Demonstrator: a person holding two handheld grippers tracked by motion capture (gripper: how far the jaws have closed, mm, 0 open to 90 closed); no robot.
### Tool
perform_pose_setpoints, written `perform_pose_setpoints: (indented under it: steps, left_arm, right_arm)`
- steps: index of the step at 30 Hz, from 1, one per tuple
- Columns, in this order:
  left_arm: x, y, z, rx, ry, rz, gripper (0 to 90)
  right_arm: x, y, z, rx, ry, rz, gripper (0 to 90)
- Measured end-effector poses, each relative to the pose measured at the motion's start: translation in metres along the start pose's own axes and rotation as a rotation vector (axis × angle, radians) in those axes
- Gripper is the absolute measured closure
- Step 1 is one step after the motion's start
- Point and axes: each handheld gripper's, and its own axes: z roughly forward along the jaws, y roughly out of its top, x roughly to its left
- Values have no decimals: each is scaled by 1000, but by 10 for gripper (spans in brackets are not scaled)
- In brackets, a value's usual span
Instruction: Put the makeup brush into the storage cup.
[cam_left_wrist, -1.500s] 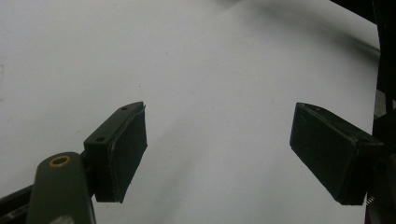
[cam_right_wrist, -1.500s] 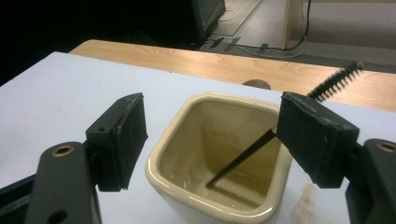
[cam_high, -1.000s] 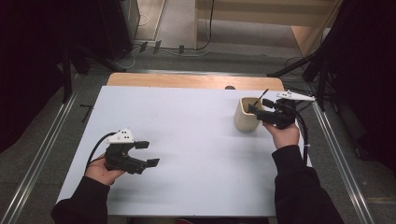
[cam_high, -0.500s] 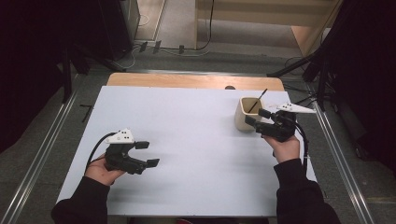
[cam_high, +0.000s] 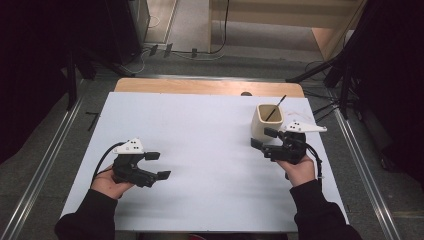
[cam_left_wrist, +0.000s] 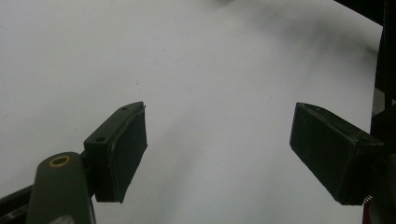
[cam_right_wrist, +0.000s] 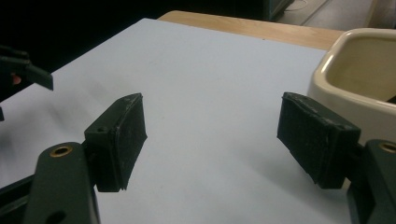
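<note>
Your right gripper (cam_high: 264, 139) has its jaws apart and empty, just beside the cup (cam_high: 267, 122), which holds a stick (cam_high: 275, 107) at the table's (cam_high: 200, 125) far right. Your left gripper (cam_high: 157, 165), also spread, idles well apart, likely waiting.

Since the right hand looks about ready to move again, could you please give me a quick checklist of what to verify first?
1. Right tongs open: ok, jaws stand wide apart in the right gripper view.
2. Right tongs empty: ok, nothing between the jaws.
3. Cream cup upright on the white table: ok.
4. Thin dark stick inside the cup: ok, it leans out over the rim.
5. Right tongs apart from the cup: cannot tell; one jaw sits very close to its wall.
6. Left tongs open and empty, resting far from the cup: ok.
</note>
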Motion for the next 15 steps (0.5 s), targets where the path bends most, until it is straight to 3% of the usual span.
perform_pose_setpoints:
  steps: [4, 7, 15]
  left_arm:
    - [1, -1, 0, 4, 1, 1, 192]
    - [1, -1, 0, 4, 3, 0, 192]
    - [1, -1, 1, 14, 3, 1, 192]
  right_arm:
    - [8, -8, 2, 24, 24, -26, 239]
    - [12, -14, 3, 53, 11, -56, 239]
    - [18, -27, 3, 120, 37, -74, 239]
